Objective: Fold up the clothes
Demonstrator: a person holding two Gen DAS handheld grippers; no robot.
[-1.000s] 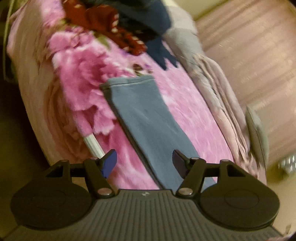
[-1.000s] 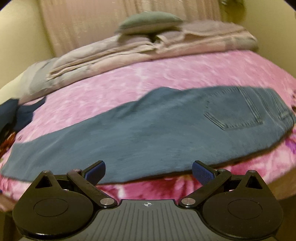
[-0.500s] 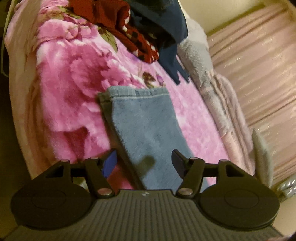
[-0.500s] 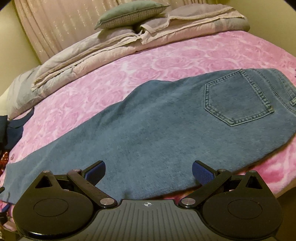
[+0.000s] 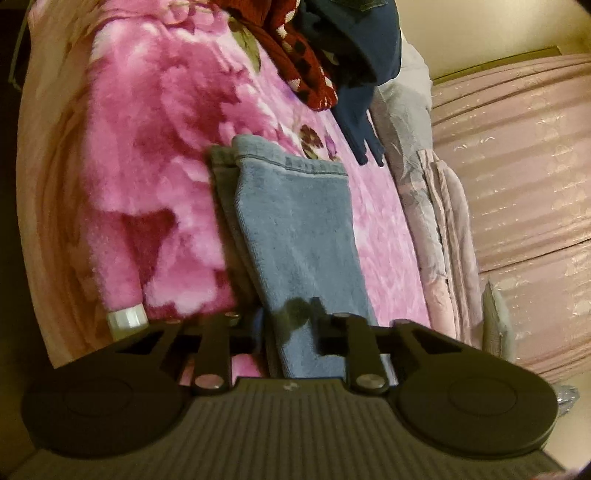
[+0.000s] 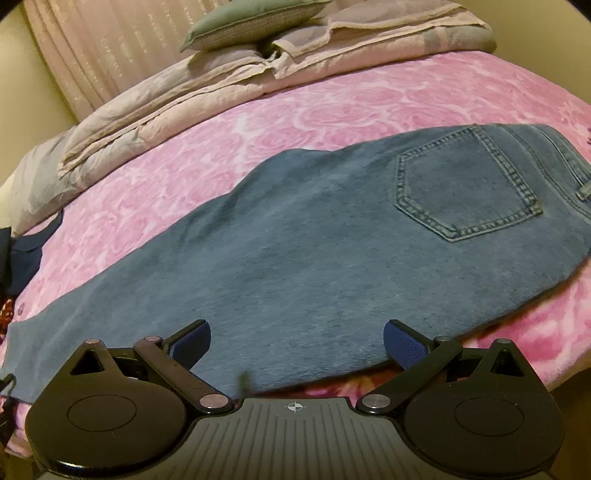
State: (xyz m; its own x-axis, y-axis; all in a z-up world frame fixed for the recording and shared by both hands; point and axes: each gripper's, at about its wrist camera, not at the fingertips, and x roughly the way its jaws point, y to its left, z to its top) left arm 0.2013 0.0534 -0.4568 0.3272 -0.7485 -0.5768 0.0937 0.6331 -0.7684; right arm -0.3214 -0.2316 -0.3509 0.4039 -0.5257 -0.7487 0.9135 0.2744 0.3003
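— Jeans point(image 6: 314, 258) on the bed, is that right? Where do they lie?

— Flat on the pink blanket point(image 6: 332, 110), folded lengthwise with the back pocket point(image 6: 465, 184) up. My right tongs point(image 6: 297, 347) sit at the near edge of the jeans, about midway along them, spread wide with nothing between the blue pads point(image 6: 192, 345).

— And your other hand?

— My left tongs point(image 5: 286, 325) are clenched on the jeans' leg point(image 5: 295, 229), pinching its near part. The hem lies farther out from that grip.

— What else is near the jeans?

— Beyond the hem, a red patterned garment point(image 5: 295, 55) and a navy one point(image 5: 362, 74) are heaped together. On the far side of the jeans, a folded pale quilt point(image 6: 221, 92) runs along the bed with a green pillow point(image 6: 251, 22) on top.
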